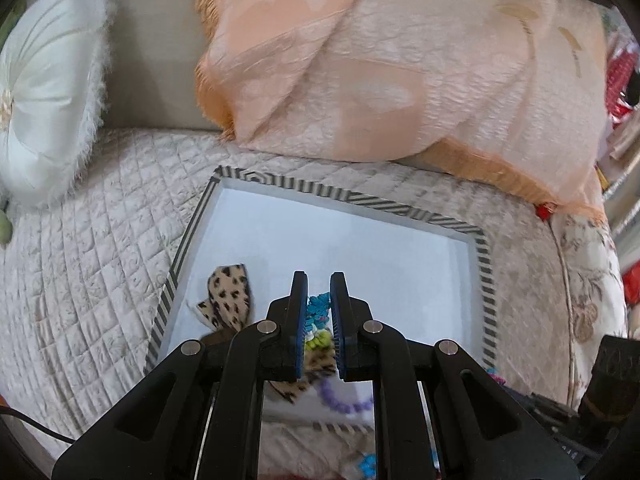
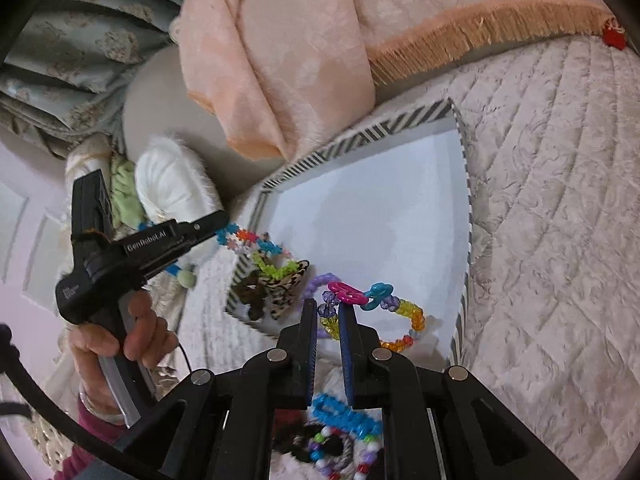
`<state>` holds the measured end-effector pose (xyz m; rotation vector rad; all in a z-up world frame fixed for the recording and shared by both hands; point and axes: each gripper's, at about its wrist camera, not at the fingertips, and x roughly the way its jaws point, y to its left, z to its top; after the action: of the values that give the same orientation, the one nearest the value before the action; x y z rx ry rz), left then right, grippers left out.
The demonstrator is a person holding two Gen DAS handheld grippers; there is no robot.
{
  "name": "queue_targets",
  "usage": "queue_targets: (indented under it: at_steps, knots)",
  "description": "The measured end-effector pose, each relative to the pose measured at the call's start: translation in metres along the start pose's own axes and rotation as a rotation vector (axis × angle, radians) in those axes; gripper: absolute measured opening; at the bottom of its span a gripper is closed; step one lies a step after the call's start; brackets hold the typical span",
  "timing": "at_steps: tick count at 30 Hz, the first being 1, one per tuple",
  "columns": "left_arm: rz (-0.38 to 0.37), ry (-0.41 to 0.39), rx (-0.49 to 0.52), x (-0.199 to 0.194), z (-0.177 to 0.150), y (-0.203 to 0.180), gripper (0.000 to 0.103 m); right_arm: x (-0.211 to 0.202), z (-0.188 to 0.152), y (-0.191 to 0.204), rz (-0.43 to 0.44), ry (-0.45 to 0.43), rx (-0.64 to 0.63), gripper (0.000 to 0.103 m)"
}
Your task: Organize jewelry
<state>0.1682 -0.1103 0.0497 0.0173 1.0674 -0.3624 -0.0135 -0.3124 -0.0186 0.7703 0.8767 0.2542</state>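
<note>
Bead strings held over the striped tray [image 1: 486, 280]

A star-bead chain [image 2: 256, 248], blue, orange and green, is clamped in the left tongs [image 1: 319, 280]; a rainbow bracelet [image 2: 400, 312] with pink and blue rings is gripped by the right tongs [image 2: 328, 306], above the tray's near edge.

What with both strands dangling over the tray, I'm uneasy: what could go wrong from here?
1. The star-link chain hanging from the left gripper trails over the leopard bow; it may snag and drag it.
2. The bead bracelet in the right gripper hangs near that chain and could tangle.
3. Either might land on the tray's striped rim.
</note>
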Motion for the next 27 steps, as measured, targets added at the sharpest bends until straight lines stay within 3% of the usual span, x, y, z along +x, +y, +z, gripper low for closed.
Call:
queue_targets:
  at_steps: [10,18,20,22,24,27]
  knots:
    - [0.071,0.061,-0.100,0.049,0.005,0.053,0.010,0.061,0.028,0.001,-0.092,0.091,-0.038,0.010]
    - [0.070,0.085,-0.112,0.061,-0.003,0.064,0.010,0.064,0.028,-0.001,-0.133,0.099,-0.034,0.010]
    - [0.060,0.082,-0.114,0.060,-0.006,0.063,0.010,0.060,0.025,0.000,-0.152,0.096,-0.044,0.013]
    - [0.054,0.070,-0.106,0.056,-0.007,0.060,0.011,0.056,0.019,0.003,-0.166,0.096,-0.062,0.022]
    - [0.065,0.060,-0.087,0.052,-0.009,0.056,0.014,0.053,0.015,0.006,-0.170,0.096,-0.078,0.032]
    - [0.079,0.042,-0.065,0.043,-0.013,0.052,0.037,0.046,0.007,0.011,-0.187,0.091,-0.104,0.036]
